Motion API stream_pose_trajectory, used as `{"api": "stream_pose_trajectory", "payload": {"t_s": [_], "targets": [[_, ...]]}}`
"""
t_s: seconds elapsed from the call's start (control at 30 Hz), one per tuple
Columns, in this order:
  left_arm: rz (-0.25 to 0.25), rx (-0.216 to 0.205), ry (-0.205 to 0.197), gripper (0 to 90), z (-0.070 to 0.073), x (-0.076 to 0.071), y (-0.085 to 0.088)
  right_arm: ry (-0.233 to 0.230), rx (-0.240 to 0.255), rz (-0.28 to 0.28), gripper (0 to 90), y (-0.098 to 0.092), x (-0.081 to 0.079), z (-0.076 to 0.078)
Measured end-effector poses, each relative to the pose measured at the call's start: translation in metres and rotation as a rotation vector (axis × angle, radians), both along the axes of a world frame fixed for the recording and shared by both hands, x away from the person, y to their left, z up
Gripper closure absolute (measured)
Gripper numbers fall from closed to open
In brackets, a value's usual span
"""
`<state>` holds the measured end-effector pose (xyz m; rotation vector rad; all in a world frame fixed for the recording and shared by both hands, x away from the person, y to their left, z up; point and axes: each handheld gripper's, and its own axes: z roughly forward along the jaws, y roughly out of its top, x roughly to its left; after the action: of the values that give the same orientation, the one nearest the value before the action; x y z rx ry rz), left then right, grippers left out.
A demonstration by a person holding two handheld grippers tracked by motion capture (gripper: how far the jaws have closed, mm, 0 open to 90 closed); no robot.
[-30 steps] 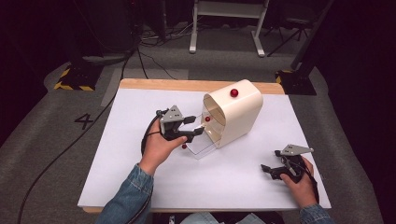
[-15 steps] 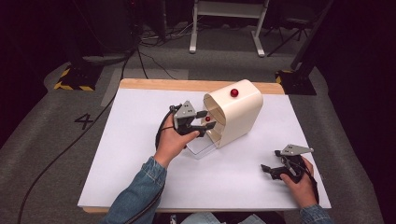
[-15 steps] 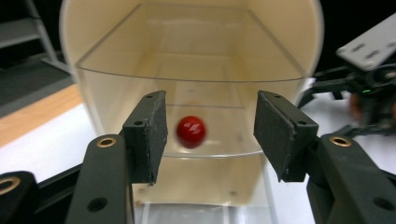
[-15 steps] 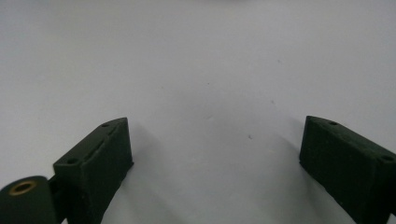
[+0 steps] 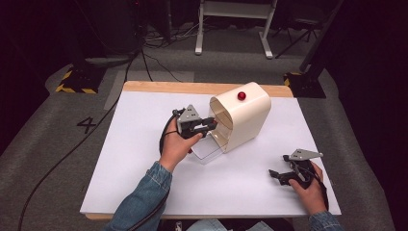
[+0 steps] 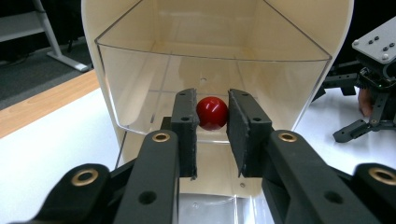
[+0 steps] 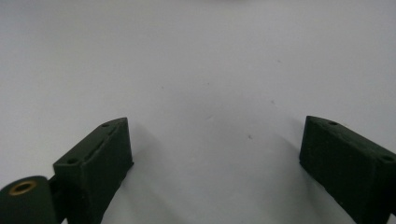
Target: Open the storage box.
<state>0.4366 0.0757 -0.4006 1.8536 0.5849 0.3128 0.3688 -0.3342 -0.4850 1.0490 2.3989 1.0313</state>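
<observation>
A cream rounded box [image 5: 245,118] stands on the white table, with a red button [image 5: 241,95] on its top. Its open front faces my left gripper [image 5: 211,124]. In the left gripper view, a clear plastic flap [image 6: 140,88] in that opening carries a red ball knob [image 6: 212,112]. My left gripper [image 6: 212,100] has just been closing and its pads now press on that knob from both sides. My right gripper [image 5: 278,167] rests low at the table's front right, held by a hand. Its jaws [image 7: 215,126] stand wide apart over bare white surface.
A clear tray part [image 5: 208,153] juts out from the box's base toward the person. The white sheet [image 5: 134,163] lies on a wooden table edge [image 5: 159,86]. Cables and a stand's legs [image 5: 231,45] lie on the floor beyond.
My left gripper moved right, up to the box's opening, and its jaws came together on the red knob. The right gripper stayed put.
</observation>
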Motion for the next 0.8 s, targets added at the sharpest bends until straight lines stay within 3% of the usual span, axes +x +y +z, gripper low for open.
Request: {"api": "stream_pose_trajectory", "payload": {"t_s": [0.5, 0.8], "targets": [[-0.010, 0.010, -0.011, 73.6, 0.000, -0.002, 0.004, 0.000, 0.000, 0.000, 9.4, 0.000, 0.000, 0.000], [0.010, 0.021, -0.019, 73.6, 0.005, -0.019, 0.023, 0.001, 0.000, 0.001, 9.4, 0.000, 0.000, 0.000]]}}
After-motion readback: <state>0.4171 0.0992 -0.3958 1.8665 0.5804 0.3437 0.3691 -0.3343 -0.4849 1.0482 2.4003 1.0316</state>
